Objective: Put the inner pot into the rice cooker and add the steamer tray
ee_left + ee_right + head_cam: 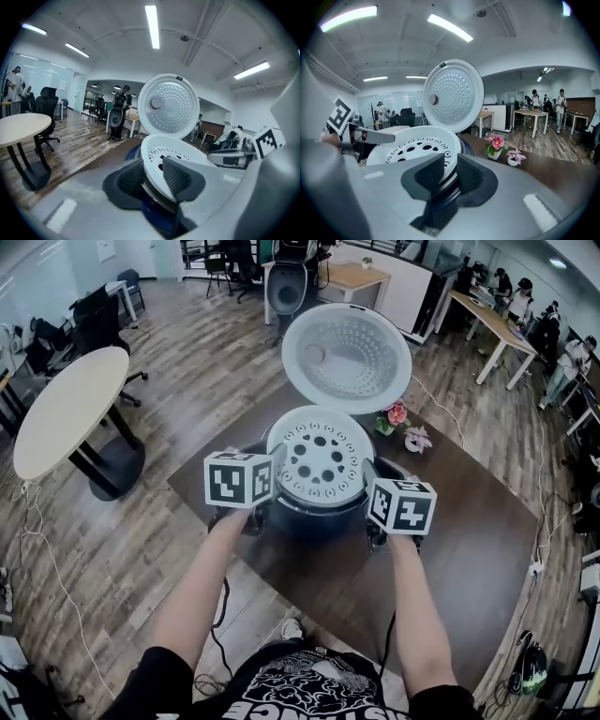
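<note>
The white steamer tray (319, 460), round and full of holes, sits on top of the dark rice cooker (319, 514), whose lid (347, 357) stands open behind it. My left gripper (275, 479) grips the tray's left rim; in the left gripper view the rim of the tray (183, 152) runs between the pads of this gripper (152, 180). My right gripper (370, 488) holds the right rim, with the tray (412, 147) caught between the pads of that gripper (450, 177). A metal rim shows just under the tray; the inside of the cooker is hidden.
The cooker stands on a dark brown table (469, 549). Small potted flowers (394, 418) sit just behind and to the right of it. A round pale table (70, 409) stands to the left on the wood floor. Desks, chairs and people are farther back.
</note>
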Motion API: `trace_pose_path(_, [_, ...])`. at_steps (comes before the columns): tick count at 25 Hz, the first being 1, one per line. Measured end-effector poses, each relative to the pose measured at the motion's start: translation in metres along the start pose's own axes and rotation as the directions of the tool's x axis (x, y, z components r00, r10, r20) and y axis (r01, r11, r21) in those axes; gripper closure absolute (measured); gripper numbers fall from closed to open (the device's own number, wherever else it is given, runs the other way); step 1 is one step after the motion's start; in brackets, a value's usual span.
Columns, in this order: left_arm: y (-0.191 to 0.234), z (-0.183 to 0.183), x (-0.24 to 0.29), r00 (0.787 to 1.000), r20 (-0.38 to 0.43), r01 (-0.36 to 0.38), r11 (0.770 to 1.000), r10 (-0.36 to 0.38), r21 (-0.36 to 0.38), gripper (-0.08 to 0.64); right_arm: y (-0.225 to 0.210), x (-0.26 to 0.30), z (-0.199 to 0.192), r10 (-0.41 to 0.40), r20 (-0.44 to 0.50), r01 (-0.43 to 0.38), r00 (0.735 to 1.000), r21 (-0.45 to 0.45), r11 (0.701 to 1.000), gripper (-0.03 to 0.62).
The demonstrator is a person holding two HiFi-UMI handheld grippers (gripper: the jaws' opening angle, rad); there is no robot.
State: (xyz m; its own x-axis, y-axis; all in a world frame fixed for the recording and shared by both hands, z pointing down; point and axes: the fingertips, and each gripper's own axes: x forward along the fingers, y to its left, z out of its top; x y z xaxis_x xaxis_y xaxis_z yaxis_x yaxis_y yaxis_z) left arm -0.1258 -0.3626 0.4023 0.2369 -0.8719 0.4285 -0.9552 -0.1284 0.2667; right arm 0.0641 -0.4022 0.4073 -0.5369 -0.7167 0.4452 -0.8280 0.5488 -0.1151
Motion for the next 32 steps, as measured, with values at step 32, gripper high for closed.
trace_pose_path(32, [-0.12, 0.022, -0.006, 0.993, 0.082, 0.066, 0.978, -0.084, 0.197, 0.36, -0.075, -0.119, -0.001, -0.112, 0.143, 0.105, 0.983, 0.059, 0.993, 0.547])
